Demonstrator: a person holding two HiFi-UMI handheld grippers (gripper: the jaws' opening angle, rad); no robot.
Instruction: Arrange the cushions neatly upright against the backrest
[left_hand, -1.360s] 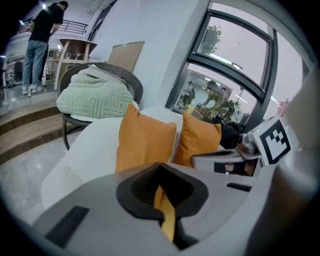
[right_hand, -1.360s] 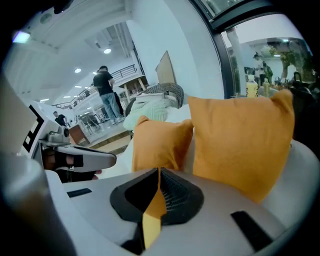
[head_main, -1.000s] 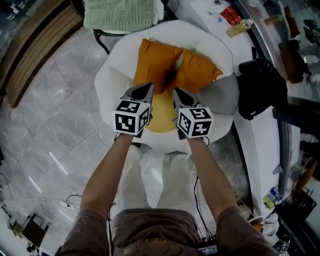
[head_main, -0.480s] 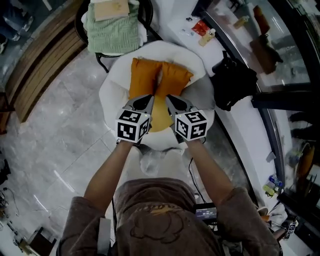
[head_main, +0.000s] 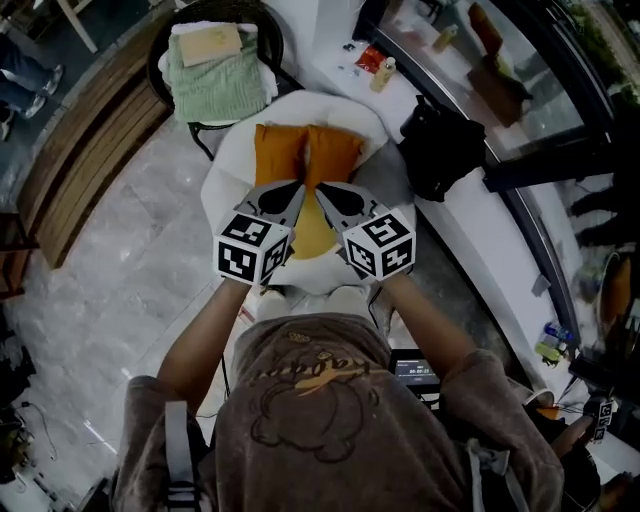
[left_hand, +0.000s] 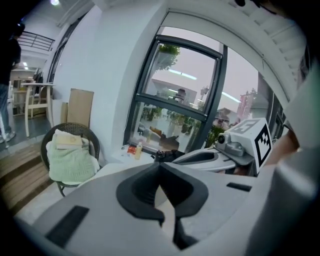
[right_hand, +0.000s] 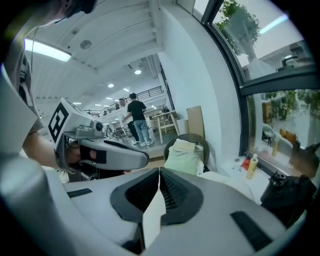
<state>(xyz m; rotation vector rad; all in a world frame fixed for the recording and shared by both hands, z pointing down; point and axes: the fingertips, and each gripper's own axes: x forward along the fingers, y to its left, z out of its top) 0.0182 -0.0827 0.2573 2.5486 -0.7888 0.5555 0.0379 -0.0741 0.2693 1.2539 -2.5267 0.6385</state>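
Two orange cushions (head_main: 303, 155) are stood upright, side by side and touching, against the backrest at the rear edge of the white chair (head_main: 222, 175). The left gripper (head_main: 284, 188) and right gripper (head_main: 327, 190) are held closed and empty over its front edge. Black-and-white square markers are borne on their cubes.

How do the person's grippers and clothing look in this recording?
The left gripper and right gripper both have smooth light grey shells with black ribbed inner faces, and each carries a white cube printed with black square markers. The person wears a brown short-sleeved T-shirt with a printed design on the front.
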